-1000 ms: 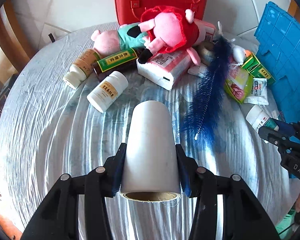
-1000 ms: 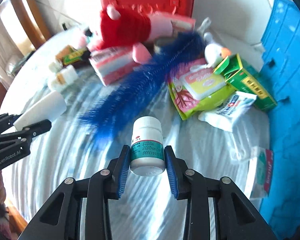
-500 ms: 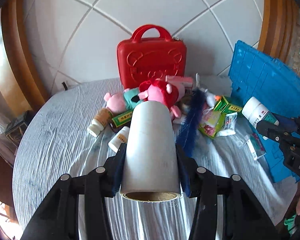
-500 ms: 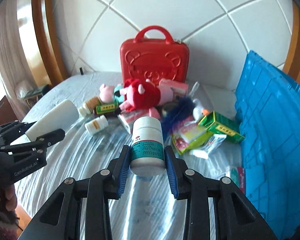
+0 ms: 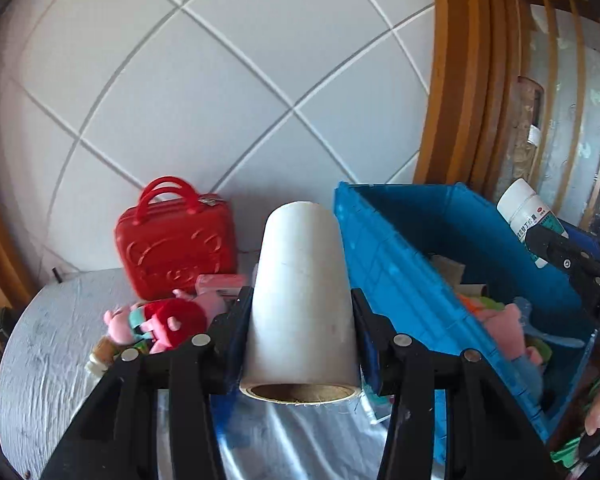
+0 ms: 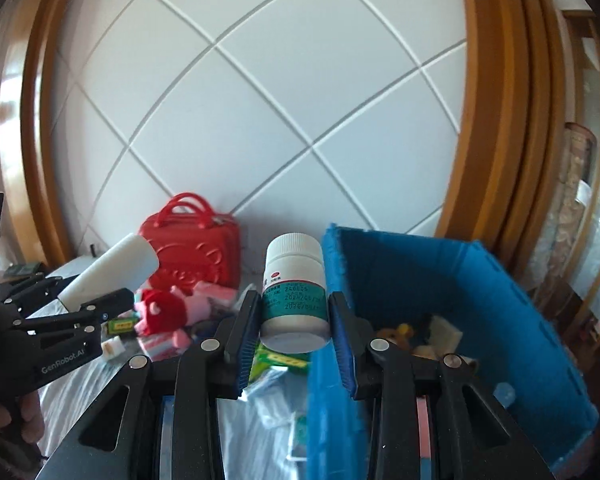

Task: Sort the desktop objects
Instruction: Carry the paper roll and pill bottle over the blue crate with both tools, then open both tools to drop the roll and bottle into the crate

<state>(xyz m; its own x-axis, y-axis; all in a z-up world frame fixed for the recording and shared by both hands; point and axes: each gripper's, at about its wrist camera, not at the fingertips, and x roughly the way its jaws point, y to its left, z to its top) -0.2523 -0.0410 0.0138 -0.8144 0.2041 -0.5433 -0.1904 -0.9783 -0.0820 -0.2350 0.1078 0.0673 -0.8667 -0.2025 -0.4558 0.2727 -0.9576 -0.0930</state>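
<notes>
My left gripper (image 5: 300, 320) is shut on a white paper roll (image 5: 300, 300) with a cardboard core, held high above the table near the left wall of the blue crate (image 5: 396, 280). My right gripper (image 6: 294, 320) is shut on a white pill bottle (image 6: 294, 292) with a green label, held above the crate's near left corner (image 6: 328, 320). The bottle also shows in the left wrist view (image 5: 526, 212), and the roll in the right wrist view (image 6: 112, 270). The crate holds plush toys (image 5: 504, 320) and other items.
A red toy suitcase (image 5: 176, 248) stands at the back of the round cloth-covered table (image 5: 52, 344). Pink and red plush pigs (image 5: 160, 320), boxes and packets (image 6: 276, 360) lie before it. A white tiled wall and wooden frames stand behind.
Both grippers have risen and swung right, toward the blue crate, each still holding its object. The crate's inside has come into view.
</notes>
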